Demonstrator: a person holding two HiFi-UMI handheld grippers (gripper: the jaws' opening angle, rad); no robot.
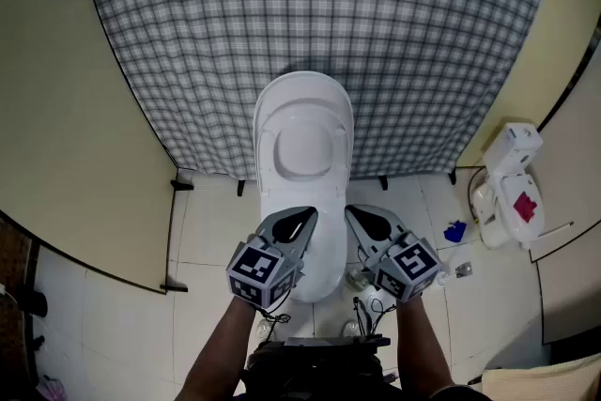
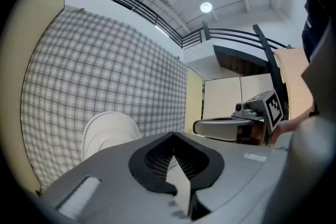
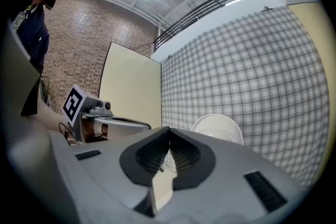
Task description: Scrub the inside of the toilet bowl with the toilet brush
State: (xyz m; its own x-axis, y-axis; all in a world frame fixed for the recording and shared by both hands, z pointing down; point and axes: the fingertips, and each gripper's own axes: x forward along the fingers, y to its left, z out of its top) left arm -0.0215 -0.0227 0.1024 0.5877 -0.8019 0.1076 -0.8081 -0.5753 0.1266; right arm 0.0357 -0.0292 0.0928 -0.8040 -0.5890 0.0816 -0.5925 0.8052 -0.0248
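A white toilet (image 1: 302, 155) stands against the checked wall, straight ahead of me; the inside of its bowl does not show. Both grippers hover over its near end. My left gripper (image 1: 310, 214) is shut with nothing between its jaws, and so is my right gripper (image 1: 350, 212) beside it. In the left gripper view the shut left gripper (image 2: 174, 137) points up past the toilet's white oval (image 2: 107, 131), with the right gripper (image 2: 236, 124) to its right. In the right gripper view the shut right gripper (image 3: 168, 131) points the same way, toilet (image 3: 218, 126) beyond. I see no brush plainly.
On the tiled floor (image 1: 211, 230) at the right lies a white object with a red patch (image 1: 510, 188), a small blue thing (image 1: 454, 231) and a small metal piece (image 1: 463, 269). Beige partition panels (image 1: 66, 108) close in both sides. Cables hang near my arms (image 1: 368, 315).
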